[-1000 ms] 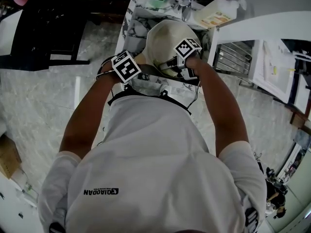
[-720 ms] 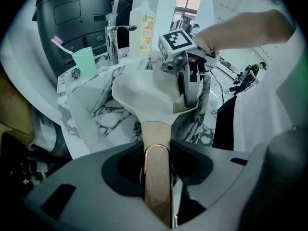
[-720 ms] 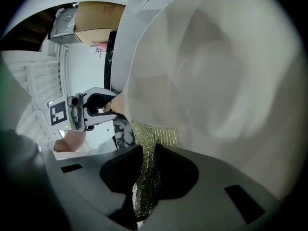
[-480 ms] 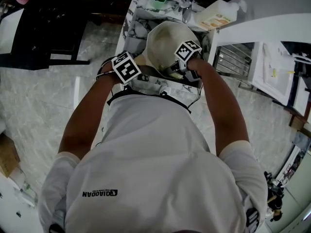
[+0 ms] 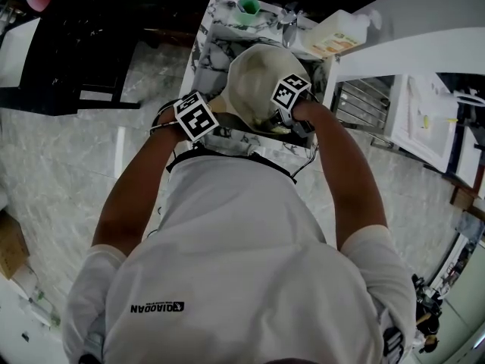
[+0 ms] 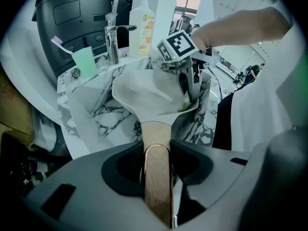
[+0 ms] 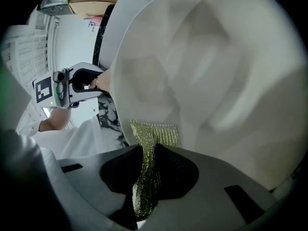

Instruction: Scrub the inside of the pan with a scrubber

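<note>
Over the marble sink (image 6: 91, 112): pan (image 5: 254, 78) held tilted.
Left gripper (image 6: 158, 153): clamped on the wooden handle (image 6: 158, 177).
Right gripper (image 7: 144, 177): pinching the green scrubber (image 7: 154, 136) against the pan's inner wall.
Change: the stroke has carried the scrubber toward the 6 o'clock rim, so scrubbing is judged mid-course.

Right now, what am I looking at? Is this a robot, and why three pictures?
No robot: a person holds a two-jaw gripper in each hand. One picture looks down from a camera on the person's head; the other two come from cameras riding on the grippers. The left gripper is shut on the wooden handle of a cream pan, held over a marble basin. The right gripper is shut on a green scrubber against the pan's inside. A tap, a green cup and a soap bottle stand behind.
</note>
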A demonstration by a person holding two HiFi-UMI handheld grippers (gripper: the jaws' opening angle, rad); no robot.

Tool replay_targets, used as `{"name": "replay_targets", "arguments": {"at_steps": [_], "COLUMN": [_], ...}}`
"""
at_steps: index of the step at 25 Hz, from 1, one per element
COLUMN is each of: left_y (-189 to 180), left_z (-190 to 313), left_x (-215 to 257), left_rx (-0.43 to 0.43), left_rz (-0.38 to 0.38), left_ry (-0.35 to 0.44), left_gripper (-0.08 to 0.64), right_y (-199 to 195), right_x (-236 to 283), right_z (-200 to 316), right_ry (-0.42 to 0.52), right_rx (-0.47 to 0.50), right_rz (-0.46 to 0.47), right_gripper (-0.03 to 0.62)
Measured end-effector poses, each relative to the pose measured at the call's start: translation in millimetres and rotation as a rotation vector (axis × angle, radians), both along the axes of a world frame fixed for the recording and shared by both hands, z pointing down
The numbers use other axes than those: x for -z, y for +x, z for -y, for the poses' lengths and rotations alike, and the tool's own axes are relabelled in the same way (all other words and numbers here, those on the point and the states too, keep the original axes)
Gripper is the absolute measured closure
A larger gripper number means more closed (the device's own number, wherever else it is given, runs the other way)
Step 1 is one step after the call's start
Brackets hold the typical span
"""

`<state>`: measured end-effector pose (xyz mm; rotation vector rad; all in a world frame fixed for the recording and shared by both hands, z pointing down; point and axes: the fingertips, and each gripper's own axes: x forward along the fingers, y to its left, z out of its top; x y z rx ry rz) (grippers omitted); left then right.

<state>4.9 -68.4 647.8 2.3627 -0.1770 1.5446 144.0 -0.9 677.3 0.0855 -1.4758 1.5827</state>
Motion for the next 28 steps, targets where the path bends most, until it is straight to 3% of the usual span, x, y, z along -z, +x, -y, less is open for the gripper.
{"name": "replay_targets", "arguments": {"at_steps": [10,13,17,20,24,28], "left_y": [0,0,1,0,0,0], "left_z": [-1,-1,0,0,0,0], "left_x": [0,1,1,1,0,1], "left_rx": [0.000,0.001,0.007,0.010,0.011,0.010], "left_rz": [-0.002,-0.002,-0.007,-0.007,-0.003,-0.002], "left_ry": [-0.017,-0.022,-0.035,-0.041,-0.046,-0.057], "left_gripper": [0.385,0.385,0.385,0.385,0.385,0.385], "right_y": [-1,-1,-10,-1,22,32], "right_x": [2,5,25,30,25,17], "right_z": [0,13,46,80,127,159], "right_ry": [0.024,0.134,0.380,0.643,1.006,1.234], "right_rx": [0.039,0.059,0.099,0.262,0.639,0.973], "right_rz": [0.028,0.023,0.056,-0.007,-0.181,-0.294], "right_gripper": [0.500,0.500,0.503,0.503,0.503,0.504]}}
